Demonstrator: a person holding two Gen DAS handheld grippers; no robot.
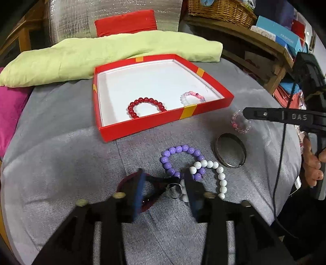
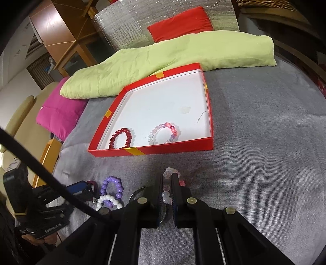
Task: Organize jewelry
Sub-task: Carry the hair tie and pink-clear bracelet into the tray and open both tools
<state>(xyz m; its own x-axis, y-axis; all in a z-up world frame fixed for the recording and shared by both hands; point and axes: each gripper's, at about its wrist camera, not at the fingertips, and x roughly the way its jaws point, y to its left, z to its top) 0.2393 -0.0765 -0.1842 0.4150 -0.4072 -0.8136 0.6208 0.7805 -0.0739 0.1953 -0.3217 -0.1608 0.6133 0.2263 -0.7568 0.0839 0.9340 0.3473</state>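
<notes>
A red box (image 1: pixel 146 124) (image 2: pixel 163 150) with a white floor holds a red bead bracelet (image 1: pixel 140 99) (image 2: pixel 122 130) and a clear-and-pink bead bracelet (image 1: pixel 191 94) (image 2: pixel 171 128). On the grey cloth in front lie a purple bead bracelet (image 1: pixel 179 148) (image 2: pixel 111 180), a white bead bracelet (image 1: pixel 221 177) (image 2: pixel 108 197), a metal bangle (image 1: pixel 216 148), a maroon bracelet (image 1: pixel 125 181) and a small silver ring (image 1: pixel 173 197). My left gripper (image 1: pixel 164 179) stands open over the ring and does not touch it. My right gripper (image 2: pixel 167 177) (image 1: pixel 246 114) is shut on a clear pink bead bracelet (image 2: pixel 170 170) (image 1: pixel 240 124), held above the cloth.
A long green cushion (image 1: pixel 101 57) lies behind the box, with a red cushion (image 1: pixel 126 23) beyond it and a magenta cushion (image 2: pixel 59 114) at the left. A wicker basket (image 1: pixel 220 12) and shelves with boxes stand at the back right. A hand (image 1: pixel 311 163) grips the right tool.
</notes>
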